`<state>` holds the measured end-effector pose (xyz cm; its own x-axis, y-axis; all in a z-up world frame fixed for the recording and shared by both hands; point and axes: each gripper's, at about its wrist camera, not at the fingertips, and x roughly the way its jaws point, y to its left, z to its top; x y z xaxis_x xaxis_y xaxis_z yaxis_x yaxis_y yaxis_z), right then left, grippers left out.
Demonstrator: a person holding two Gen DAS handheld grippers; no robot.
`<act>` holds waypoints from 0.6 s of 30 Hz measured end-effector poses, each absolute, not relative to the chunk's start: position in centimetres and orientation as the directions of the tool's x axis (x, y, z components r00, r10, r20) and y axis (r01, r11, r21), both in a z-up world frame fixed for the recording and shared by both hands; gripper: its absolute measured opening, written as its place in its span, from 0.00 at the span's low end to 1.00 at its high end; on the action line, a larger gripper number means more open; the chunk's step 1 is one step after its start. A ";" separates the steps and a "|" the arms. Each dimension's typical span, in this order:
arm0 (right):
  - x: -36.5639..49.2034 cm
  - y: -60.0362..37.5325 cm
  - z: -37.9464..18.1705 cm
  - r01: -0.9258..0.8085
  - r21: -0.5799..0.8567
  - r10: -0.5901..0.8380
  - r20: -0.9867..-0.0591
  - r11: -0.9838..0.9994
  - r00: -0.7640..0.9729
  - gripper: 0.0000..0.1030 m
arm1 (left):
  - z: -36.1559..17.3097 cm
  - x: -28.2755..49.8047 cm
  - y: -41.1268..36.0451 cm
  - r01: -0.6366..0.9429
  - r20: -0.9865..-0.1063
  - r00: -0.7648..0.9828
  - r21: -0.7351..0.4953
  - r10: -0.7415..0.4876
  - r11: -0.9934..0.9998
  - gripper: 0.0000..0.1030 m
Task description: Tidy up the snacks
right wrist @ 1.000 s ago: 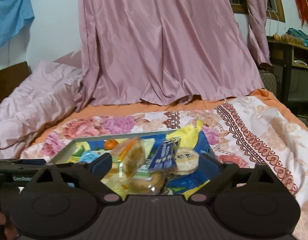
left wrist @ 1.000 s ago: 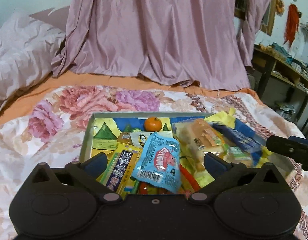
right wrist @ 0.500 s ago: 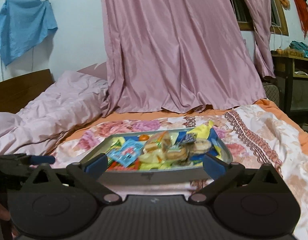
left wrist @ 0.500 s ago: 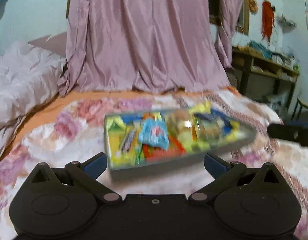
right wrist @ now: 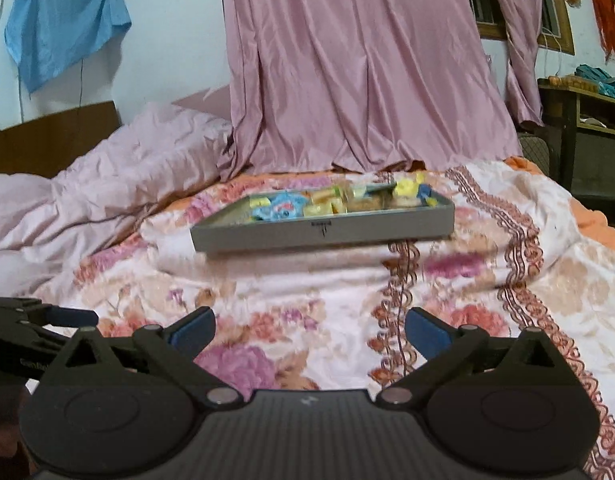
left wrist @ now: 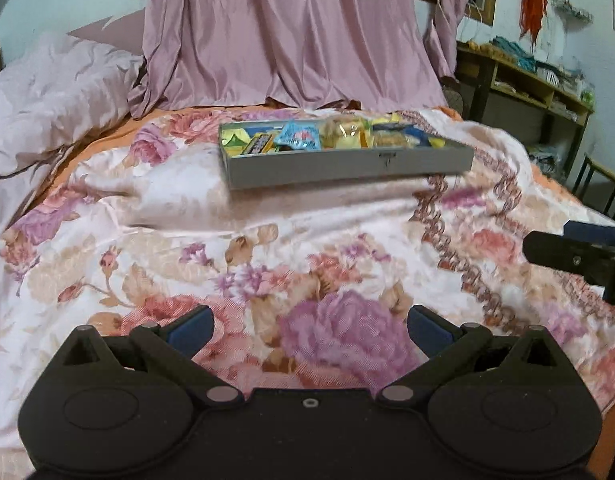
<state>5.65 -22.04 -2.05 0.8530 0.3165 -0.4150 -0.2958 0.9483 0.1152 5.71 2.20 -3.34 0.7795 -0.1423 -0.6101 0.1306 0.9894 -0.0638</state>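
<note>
We see a grey tray (left wrist: pixel 347 164) sitting on the flowered bedspread (left wrist: pixel 267 272), toward the far edge of the bed, just in front of the pink curtain (left wrist: pixel 291 32). The snacks (left wrist: pixel 327 138) are all inside it, piled loosely: a light blue packet (left wrist: pixel 299 139) near the left end, yellow wrappers and clear-wrapped buns toward the right end. Nothing lies loose on the bedspread, so we judge the sorting is about done and the tray is left there as the finished spot.

Left gripper (left wrist: pixel 309 330): jaws spread wide, nothing between them, only cloth below. It sits near the bed's near edge, well apart from the tray. Right gripper (right wrist: pixel 309 330): same, jaws wide and empty, also well back from the tray. Each shows at the side of the other's view, so they are held side by side.

Why this way: both tools are parked low and away from the tray, likely to leave its contents undisturbed and show that no item is carried. The tray's long side wall faces us, with a small dark mark at its middle; too small to read. The tray rests on a raised fold of the bedspread and looks slightly tilted, so the soft bedding could tip it if pushed. The view is a bit blurred around the tray, so we cannot name every packet.
</note>
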 end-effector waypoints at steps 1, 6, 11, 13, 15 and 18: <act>5.6 -22.1 -2.2 -0.291 0.110 0.310 -0.417 0.950 0.854 1.00 | -3.5 5.8 2.0 0.126 -0.610 0.781 -0.050 -0.130 0.991 0.99; 6.0 -22.3 -3.1 -0.269 0.128 0.298 -0.441 0.954 0.846 1.00 | -4.3 6.5 2.1 0.112 -0.614 0.779 -0.064 -0.128 0.992 0.99; 6.3 -22.0 -3.6 -0.283 0.127 0.309 -0.451 0.951 0.837 1.00 | -4.3 7.2 2.3 0.088 -0.601 0.790 -0.082 -0.120 0.993 0.99; 6.3 -21.8 -3.6 -0.290 0.124 0.314 -0.451 0.949 0.835 1.00 | -4.4 7.3 2.5 0.081 -0.601 0.789 -0.097 -0.124 0.992 0.99; 6.3 -21.7 -3.7 -0.293 0.122 0.316 -0.451 0.948 0.835 1.00 | -4.4 7.3 2.6 0.079 -0.599 0.791 -0.100 -0.123 0.992 0.99; 6.3 -21.6 -3.7 -0.292 0.124 0.316 -0.451 0.948 0.834 1.00 | -4.3 7.2 2.6 0.079 -0.595 0.795 -0.100 -0.123 0.992 0.99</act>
<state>6.31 -21.58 -3.69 0.8344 0.3163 -0.4514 -0.2925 0.9482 0.1238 7.24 2.59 -4.30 0.7946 -0.1228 -0.5946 0.0787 0.9919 -0.0996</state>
